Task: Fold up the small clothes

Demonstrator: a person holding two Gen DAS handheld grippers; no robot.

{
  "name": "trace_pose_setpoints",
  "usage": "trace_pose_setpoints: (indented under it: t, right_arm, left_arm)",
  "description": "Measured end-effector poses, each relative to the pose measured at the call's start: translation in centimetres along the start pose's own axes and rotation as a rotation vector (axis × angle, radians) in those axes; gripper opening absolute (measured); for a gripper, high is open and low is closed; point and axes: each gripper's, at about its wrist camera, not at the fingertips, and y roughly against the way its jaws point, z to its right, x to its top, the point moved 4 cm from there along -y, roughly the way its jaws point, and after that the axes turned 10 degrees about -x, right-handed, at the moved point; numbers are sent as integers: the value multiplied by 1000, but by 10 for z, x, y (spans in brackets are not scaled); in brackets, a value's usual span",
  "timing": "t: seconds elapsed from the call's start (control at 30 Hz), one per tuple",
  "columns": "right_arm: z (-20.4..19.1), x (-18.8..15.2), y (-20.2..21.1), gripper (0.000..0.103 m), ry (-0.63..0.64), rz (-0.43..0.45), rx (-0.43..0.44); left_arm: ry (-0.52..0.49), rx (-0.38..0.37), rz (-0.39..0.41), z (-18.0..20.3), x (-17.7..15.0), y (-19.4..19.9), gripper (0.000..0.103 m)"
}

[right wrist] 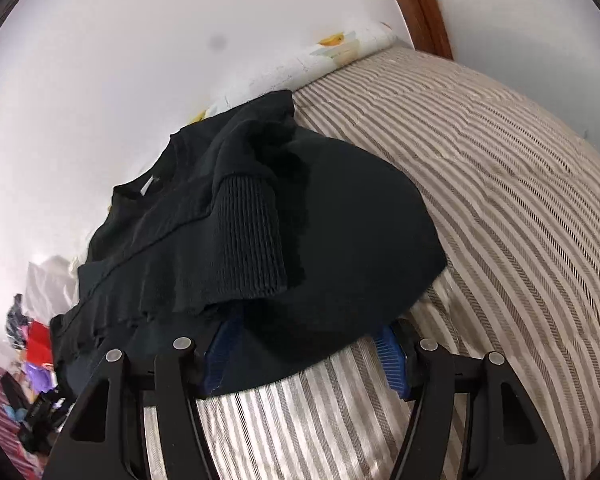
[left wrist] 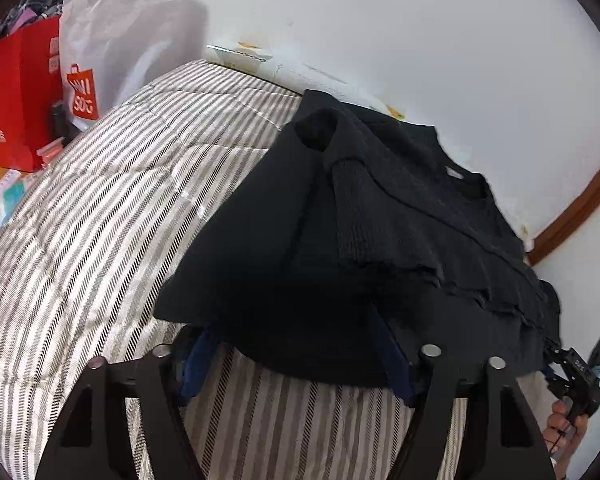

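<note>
Black garment (left wrist: 380, 240) on striped quilt (left wrist: 100, 220); bags (left wrist: 80, 40) beyond.

Black sweater (left wrist: 380, 240) – grey-white striped quilt (left wrist: 100, 220) – red bag (left wrist: 16, 92), white wall (left wrist: 420, 32).

A black knitted sweater (right wrist: 236, 216) lies partly folded on a bedcover with beige and white stripes (right wrist: 500, 200). One ribbed cuff (right wrist: 248, 240) is laid over the middle of the sweater, and a small white label (right wrist: 146, 187) shows at the neck. The right gripper (right wrist: 304, 364) has its two blue fingers (right wrist: 392, 360) spread wide; the near hem of the sweater lies over their tips and hides them. Behind the bed stands a white wall (right wrist: 140, 40), with a brown wooden frame (right wrist: 424, 4) at the top. A blurred heap of colourful things (right wrist: 32, 344) is at the far left.
</note>
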Motion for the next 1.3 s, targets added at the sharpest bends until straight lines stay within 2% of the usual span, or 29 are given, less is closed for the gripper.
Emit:
trace_pose_setpoints:
  t: [0.03, 0.07, 0.13, 0.17, 0.23, 0.3, 0.43, 0.8, 0.93, 1.07, 1.13, 1.23, 1.3]
  right_arm:
    - [-2, 1, 0, 60, 13, 8, -12]
    - [-4, 2, 0, 51, 21, 20, -17]
    - [-3, 4, 4, 32, 35, 58, -30]
    - [-3, 5, 8, 25, 44, 70, -21]
    - [-4, 4, 17, 22, 65, 80, -8]
    - [-5, 1, 28, 22, 87, 95, -7]
    - [-1, -16, 49, 22, 105, 87, -10]
    - [31, -89, 111, 22, 182, 61, -20]
    - [38, -105, 120, 31, 202, 12, -46]
    - [27, -113, 148, 32, 277, 73, -145]
    - [19, -115, 160, 32, 319, 117, -160]
    - [-1, -122, 174, 32, 373, 151, -123]
    - [-19, -126, 171, 30, 397, 135, -57]
  left_arm:
    - [-1, -3, 2, 1, 1, -1, 52]
    - [-1, -7, 1, 1, 0, -1, 39]
    - [-20, 0, 2, 4, -2, 2, 24]
    - [-38, 13, 11, 7, -2, 5, 18]
    - [-72, 24, 20, 13, -3, 12, 16]
    - [-105, 14, 44, 18, -6, 24, 15]
    - [-109, 5, 34, 19, -19, 44, 15]
    - [-164, 3, 7, 15, -95, 108, 16]
    - [-161, -3, 0, 9, -105, 119, 17]
    - [-187, -2, -25, 6, -108, 130, 24]
    - [-217, 0, -26, 6, -112, 139, 26]
    - [-266, -17, -20, 8, -122, 153, 27]
    - [-278, -58, -12, 13, -126, 161, 27]
